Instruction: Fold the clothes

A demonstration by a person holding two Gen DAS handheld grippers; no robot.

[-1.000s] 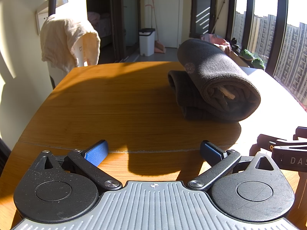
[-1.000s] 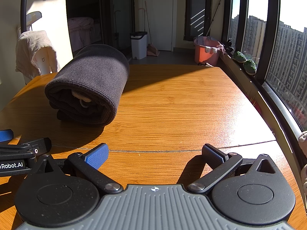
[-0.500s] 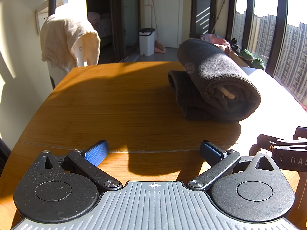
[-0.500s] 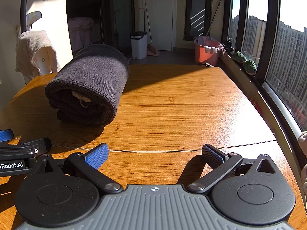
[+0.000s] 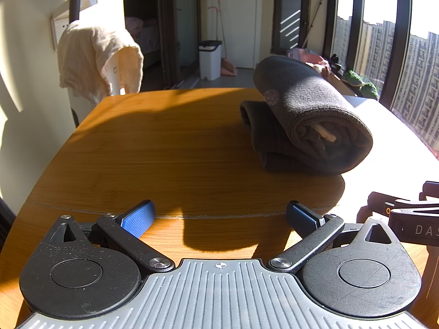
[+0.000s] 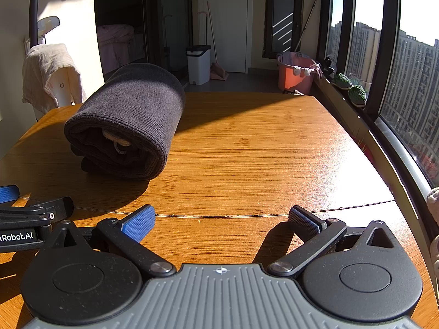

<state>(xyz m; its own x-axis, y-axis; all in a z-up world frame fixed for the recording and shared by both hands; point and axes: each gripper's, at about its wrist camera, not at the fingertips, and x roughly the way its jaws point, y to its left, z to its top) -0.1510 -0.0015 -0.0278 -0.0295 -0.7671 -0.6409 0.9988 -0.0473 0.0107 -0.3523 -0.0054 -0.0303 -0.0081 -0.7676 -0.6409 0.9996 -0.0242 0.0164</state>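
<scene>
Left wrist view: left gripper stood released and empty over the wooden table. The dark rolled garment lay ahead to its right, well apart, a round logo showing on its upper side. Folding looked finished; any next move would call for a fresh garment.

Right wrist view: right gripper likewise spread, holding nothing. Only here an orange tub showed beyond the table.

Dark grey-brown knit garment, rolled into a thick bundle, lying flat on the wooden table. Open rolled end faces the cameras, pale drawstring visible inside. A ribbed folded edge sticks out beneath on its left side.
</scene>
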